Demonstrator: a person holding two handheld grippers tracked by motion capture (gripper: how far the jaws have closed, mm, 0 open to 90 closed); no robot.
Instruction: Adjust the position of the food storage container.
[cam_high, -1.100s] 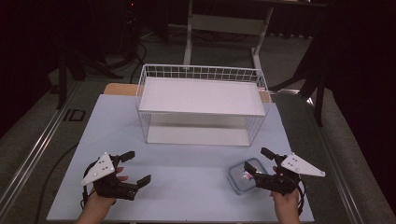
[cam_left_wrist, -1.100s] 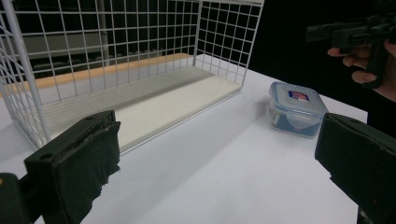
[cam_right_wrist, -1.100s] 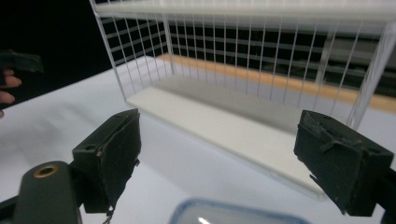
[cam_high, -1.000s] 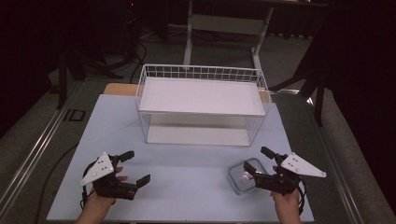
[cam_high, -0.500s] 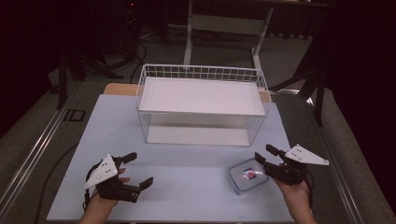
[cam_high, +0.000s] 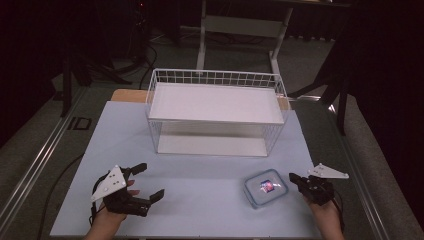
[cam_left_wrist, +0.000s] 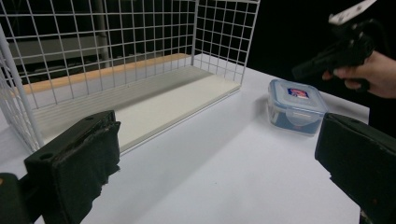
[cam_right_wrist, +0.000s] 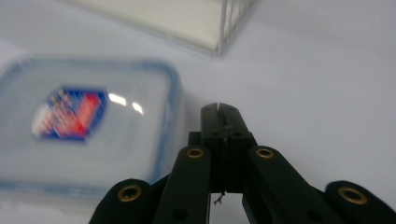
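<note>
The table (cam_high: 200, 200) carried a white wire basket (cam_high: 216, 112) at its far middle, with a flat white shelf inside and open floor beneath. Nearer the person, toward the right edge, a small clear lidded container (cam_high: 266, 187) with a red-and-blue label lay flat on the tabletop, well apart from the basket.

The right gripper (cam_high: 296, 178) sat just beside the container's right side. Its jaws had just been closing, and in the right gripper view they stood clenched tip to tip with nothing between them; the container (cam_right_wrist: 84, 126) lay alongside them, not inside. Whether the tip touched the container wall could not be told.

The left gripper (cam_high: 147, 182) rested over the near-left of the table, released, jaws wide, gripping nothing. In the left gripper view it faced the basket (cam_left_wrist: 121, 60) and the container (cam_left_wrist: 295, 105), with the right gripper (cam_left_wrist: 303, 71) beyond.

Judgement: the step in hand looked like an approach to the container with closed jaws, perhaps to nudge it rather than lift it. A push would call for the tip low against the wall and a slow, level stroke; a lift would need the jaws reopened wide enough to span the container.
</note>
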